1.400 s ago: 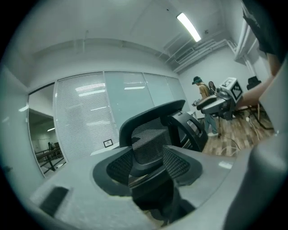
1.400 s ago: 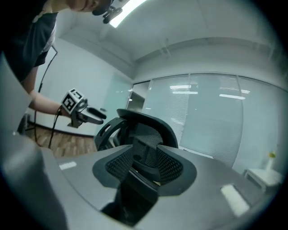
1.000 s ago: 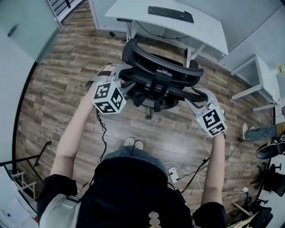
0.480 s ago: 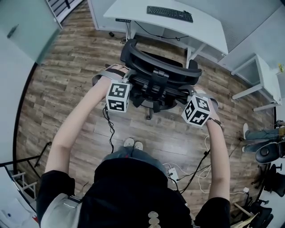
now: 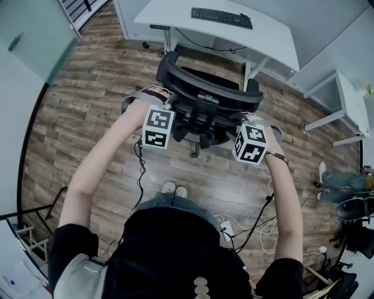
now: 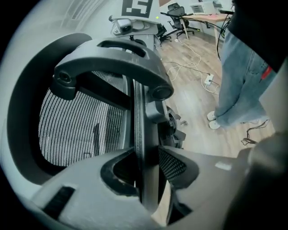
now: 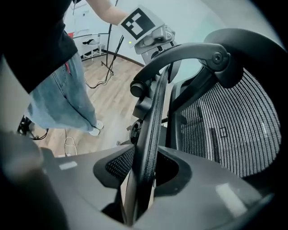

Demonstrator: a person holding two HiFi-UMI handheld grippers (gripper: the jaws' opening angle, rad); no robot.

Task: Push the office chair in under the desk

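A black mesh office chair (image 5: 204, 87) stands on the wood floor with its seat toward the white desk (image 5: 257, 41), partly out from under it. My left gripper (image 5: 169, 110) is at the backrest's left edge. My right gripper (image 5: 248, 121) is at its right edge. In the left gripper view the backrest's frame edge (image 6: 140, 112) runs between the jaws of the left gripper (image 6: 146, 166), which are closing round it. The right gripper view shows the same on the other side: the frame edge (image 7: 155, 121) lies between the closing jaws of the right gripper (image 7: 144, 168). I see no firm pinch.
A keyboard (image 5: 222, 17) lies on the desk. A small white side table (image 5: 345, 99) stands to the right. Cables and a power strip (image 5: 227, 226) lie on the floor behind the chair, near the person's shoes (image 5: 175, 188). More chairs (image 5: 350, 210) sit at far right.
Both grippers came in from beside the chair to the backrest's side edges, their marker cubes turning. The chair edge now sits between each pair of jaws.
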